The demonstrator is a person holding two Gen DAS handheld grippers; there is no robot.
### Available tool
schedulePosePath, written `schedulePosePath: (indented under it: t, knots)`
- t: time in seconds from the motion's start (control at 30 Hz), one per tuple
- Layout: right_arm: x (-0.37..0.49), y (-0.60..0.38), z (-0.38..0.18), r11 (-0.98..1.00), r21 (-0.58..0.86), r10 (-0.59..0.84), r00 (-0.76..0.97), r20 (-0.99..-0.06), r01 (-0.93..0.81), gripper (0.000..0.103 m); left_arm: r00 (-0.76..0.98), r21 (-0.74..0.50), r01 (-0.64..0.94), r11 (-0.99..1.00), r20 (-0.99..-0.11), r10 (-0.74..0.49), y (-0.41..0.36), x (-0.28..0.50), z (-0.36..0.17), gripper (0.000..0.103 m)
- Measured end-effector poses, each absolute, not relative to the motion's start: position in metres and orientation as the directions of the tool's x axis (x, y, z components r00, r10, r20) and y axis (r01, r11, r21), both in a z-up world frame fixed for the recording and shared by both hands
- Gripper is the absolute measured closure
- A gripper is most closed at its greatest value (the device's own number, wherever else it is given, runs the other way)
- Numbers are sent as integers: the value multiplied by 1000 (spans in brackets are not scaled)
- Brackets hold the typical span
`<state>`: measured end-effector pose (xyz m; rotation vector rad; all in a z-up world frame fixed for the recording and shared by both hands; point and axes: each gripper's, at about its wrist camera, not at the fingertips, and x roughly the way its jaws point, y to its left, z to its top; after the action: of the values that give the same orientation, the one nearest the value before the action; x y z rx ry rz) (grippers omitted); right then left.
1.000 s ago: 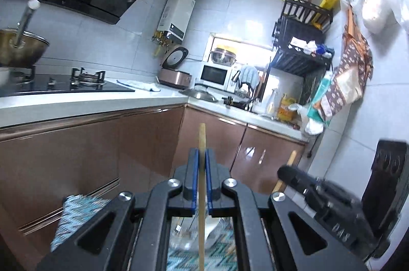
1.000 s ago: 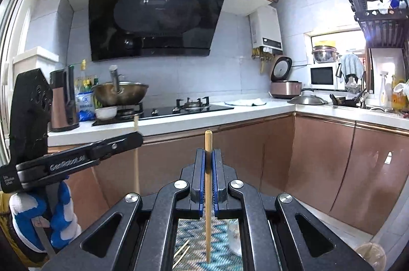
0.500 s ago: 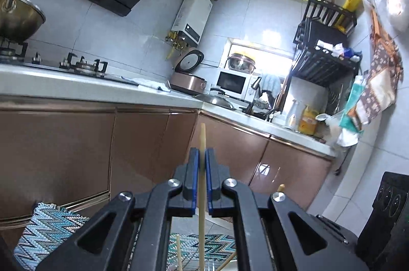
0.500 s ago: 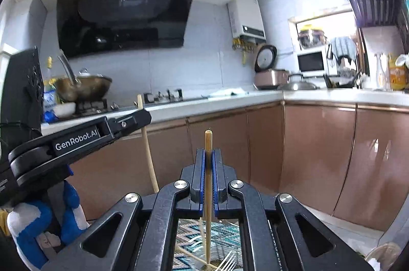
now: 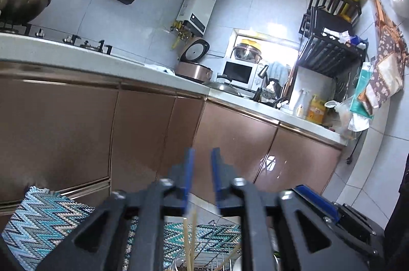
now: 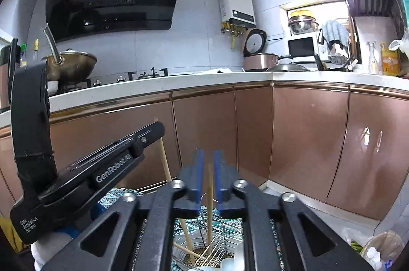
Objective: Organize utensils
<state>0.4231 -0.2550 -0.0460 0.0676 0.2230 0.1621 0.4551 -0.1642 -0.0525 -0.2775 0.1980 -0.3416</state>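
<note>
step: release of chopsticks into wire utensil basket (image 6: 217,242) on zigzag mat (image 5: 46,219)
left gripper (image 5: 202,179): fingers just parted to a narrow gap, nothing clamped; chopstick (image 5: 188,242) below, leaning in basket
right gripper (image 6: 207,176): fingers just parted narrowly; chopstick (image 6: 210,204) upright in the gap, apparently free of the pads, lower end down in basket
task items: both sticks in basket among other chopsticks
next: lift both grippers straight up clear of stick tops, avoid snagging
</note>
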Motion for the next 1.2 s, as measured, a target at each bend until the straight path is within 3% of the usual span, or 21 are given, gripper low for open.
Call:
schedulePosePath:
  t: [0.17, 0.23, 0.53, 0.8, 1.2]
  knots:
    - [396, -252, -21, 987, 83, 150, 972, -180, -137, 72, 938, -269, 303, 914, -84, -336, -140, 415, -11, 75]
    - [376, -249, -3, 987, 84, 147, 977, -153, -135, 70, 943, -249, 303, 920, -61, -327, -127, 392, 13, 69]
    - [273, -223, 73, 991, 48, 125, 991, -44, -123, 34, 958, -190, 272, 943, -42, -284, -66, 279, 88, 54]
    - [182, -192, 109, 994, 42, 101, 995, -9, -101, 0, 967, -171, 238, 956, -52, -250, -19, 187, 114, 44]
    - [109, -158, 112, 995, 59, 83, 996, 38, -85, 0, 972, -109, 215, 971, -69, -223, 30, 95, 119, 41]
